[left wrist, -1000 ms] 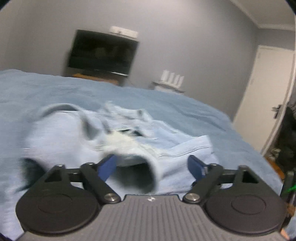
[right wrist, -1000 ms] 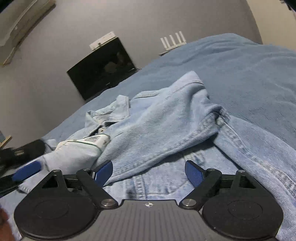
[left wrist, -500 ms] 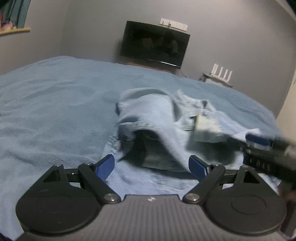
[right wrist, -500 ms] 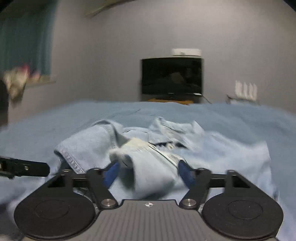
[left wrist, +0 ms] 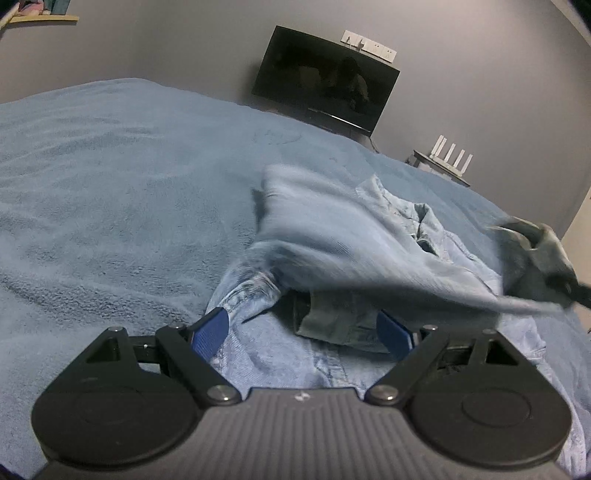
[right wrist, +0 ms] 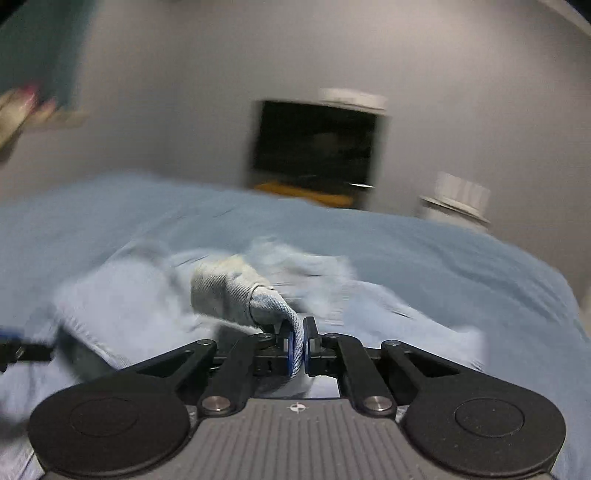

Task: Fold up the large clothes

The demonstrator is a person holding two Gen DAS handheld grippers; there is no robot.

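Note:
A light blue denim jacket (left wrist: 332,229) lies crumpled on the blue bed cover (left wrist: 110,177). My left gripper (left wrist: 301,332) stands open just above the jacket's near hem, nothing between its blue pads. In the right wrist view my right gripper (right wrist: 298,347) is shut on a sleeve cuff (right wrist: 236,291) of the jacket, whose pale inner side sticks up from the pads. The sleeve stretches, blurred, across the left wrist view towards the right gripper (left wrist: 535,254) at the right edge.
A dark television (left wrist: 325,79) hangs on the grey wall beyond the bed, with a white router (left wrist: 452,157) on a small shelf to its right. A shelf (left wrist: 40,16) shows at the top left. The bed cover spreads wide to the left of the jacket.
My right gripper has closed on the sleeve cuff and lifted it, rolling as it rose. My left gripper has moved to the jacket's near hem and stayed open.

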